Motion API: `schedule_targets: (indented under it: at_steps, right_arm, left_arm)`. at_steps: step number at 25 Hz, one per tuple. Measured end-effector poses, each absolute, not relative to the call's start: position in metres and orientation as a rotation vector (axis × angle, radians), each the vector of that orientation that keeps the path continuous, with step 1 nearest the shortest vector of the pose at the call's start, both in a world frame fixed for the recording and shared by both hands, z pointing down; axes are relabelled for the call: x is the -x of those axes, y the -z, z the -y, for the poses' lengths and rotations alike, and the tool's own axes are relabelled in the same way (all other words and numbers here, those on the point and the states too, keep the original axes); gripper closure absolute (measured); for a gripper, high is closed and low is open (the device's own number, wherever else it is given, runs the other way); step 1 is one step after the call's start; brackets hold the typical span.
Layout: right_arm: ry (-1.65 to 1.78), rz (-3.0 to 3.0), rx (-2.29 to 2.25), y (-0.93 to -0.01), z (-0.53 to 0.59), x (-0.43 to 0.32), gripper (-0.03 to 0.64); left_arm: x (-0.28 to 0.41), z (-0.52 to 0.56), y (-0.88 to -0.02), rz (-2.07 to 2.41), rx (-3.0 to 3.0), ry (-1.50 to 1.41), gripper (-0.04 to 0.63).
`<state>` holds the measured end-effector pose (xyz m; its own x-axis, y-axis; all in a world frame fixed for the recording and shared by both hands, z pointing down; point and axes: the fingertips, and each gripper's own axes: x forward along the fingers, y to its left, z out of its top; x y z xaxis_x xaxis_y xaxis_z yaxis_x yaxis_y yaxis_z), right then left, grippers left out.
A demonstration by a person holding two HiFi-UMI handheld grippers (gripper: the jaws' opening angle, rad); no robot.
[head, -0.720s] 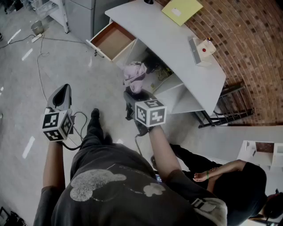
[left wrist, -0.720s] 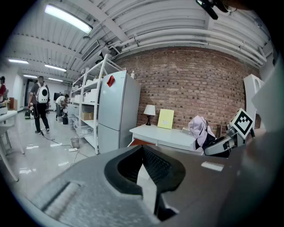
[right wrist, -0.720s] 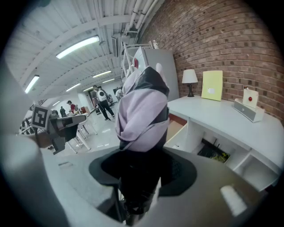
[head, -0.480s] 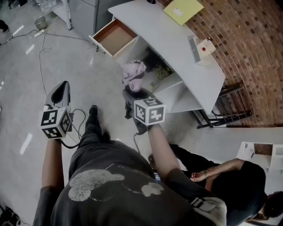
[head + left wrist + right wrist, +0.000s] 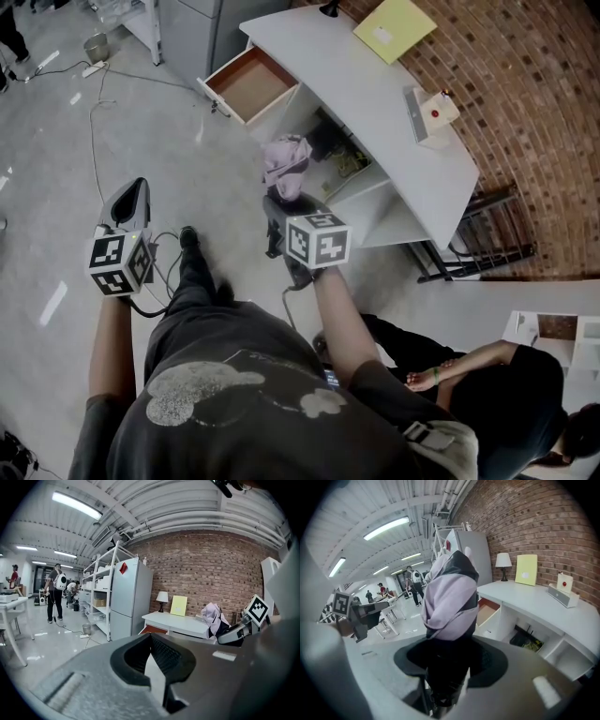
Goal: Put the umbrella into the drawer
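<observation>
L gripper [image 5: 129, 199], lower left: jaws together, nothing btwn. R gripper [image 5: 281, 208], ctr: jaws partway apart, clamped on dark end of folded lilac-black umbrella [image 5: 285, 161], held in air below open drawer [image 5: 246, 82] at top ctr. Yellow folder [image 5: 395, 26], upper right on desk [image 5: 375, 98]: white label, print too small to read.

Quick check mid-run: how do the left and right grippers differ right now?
The right gripper is shut on the folded pink-and-black umbrella; the left gripper is shut and empty. The right gripper sits close to the white desk; the left gripper hangs farther out over the floor. Both carry a marker cube.
</observation>
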<state>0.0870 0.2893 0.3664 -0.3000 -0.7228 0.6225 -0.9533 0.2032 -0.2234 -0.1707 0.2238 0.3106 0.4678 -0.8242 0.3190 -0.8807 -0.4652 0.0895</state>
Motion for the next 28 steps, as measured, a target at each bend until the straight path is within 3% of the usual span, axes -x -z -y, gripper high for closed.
schedule_targets:
  at_steps: [28]
  right_arm:
    - [-0.94, 1.881, -1.749, -0.401, -0.058, -0.117, 0.408]
  left_arm:
    - [0.143, 0.062, -0.366, 1.209, -2.537, -0.426, 0.586]
